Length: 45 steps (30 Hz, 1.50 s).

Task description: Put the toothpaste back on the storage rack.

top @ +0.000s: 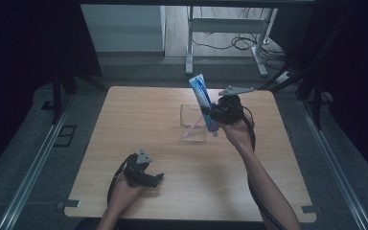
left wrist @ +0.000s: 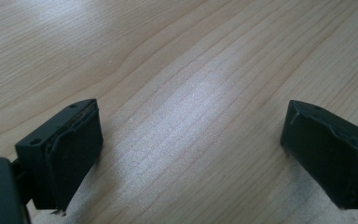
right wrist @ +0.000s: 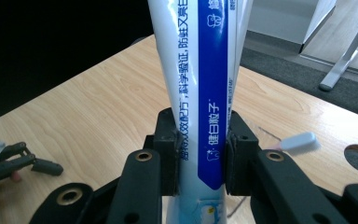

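The right gripper (top: 214, 114) pinches a blue-and-white toothpaste tube (top: 202, 98) across its body, its two black pads pressed flat on either side of the tube (right wrist: 200, 93). The tube hangs tilted over the clear plastic box (top: 193, 122) at the middle of the wooden table (top: 139, 115), its lower end down at the box's right edge and its flat crimped end pointing up and away. Gripping at mid-length likely keeps the soft tube from swinging, while the tilt lets the low end pass the box's wall. A toothbrush (right wrist: 297, 141) with a pale blue head shows just past the right jaw, leaning in the box, so the tube seems meant to join or leave it there. The left gripper (top: 146, 176) rests low on the near left part of the table, jaws spread wide with bare wood between its pads (left wrist: 74, 154), parked out of the way
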Motion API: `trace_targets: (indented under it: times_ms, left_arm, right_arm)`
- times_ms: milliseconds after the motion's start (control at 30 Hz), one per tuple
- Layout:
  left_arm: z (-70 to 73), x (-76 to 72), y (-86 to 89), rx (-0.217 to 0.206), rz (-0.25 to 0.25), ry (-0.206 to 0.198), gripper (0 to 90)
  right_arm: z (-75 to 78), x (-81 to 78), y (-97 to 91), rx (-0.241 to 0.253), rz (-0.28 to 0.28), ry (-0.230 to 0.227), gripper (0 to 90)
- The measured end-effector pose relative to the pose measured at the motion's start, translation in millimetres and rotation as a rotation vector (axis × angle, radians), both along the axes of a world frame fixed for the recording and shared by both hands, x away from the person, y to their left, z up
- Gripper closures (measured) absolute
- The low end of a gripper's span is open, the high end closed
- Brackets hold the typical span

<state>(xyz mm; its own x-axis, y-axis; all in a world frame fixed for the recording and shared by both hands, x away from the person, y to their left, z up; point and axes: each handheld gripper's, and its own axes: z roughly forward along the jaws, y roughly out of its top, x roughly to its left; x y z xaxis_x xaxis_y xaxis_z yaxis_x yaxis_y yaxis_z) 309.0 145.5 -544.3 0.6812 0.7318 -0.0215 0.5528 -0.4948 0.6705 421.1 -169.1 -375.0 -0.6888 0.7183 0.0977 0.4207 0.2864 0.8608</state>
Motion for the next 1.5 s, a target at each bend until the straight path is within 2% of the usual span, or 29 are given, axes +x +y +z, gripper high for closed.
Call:
trace_targets:
  times_ms: [933,1100,1500]
  left_arm:
    - [0.0,0.0,0.0,-0.001,-0.001,0.001,5.3]
    - [-0.1,0.0,0.0,-0.001,-0.001,0.000,5.3]
    - [0.0,-0.1,0.0,0.000,0.000,0.003,5.3]
  right_arm:
    - [5.7,34.9,32.4,0.024,0.003,-0.043,70.5]
    - [2.3,40.0,37.2,0.031,0.005,-0.047,70.5]
    - [-14.5,48.1,40.6,0.011,0.003,-0.050,70.3]
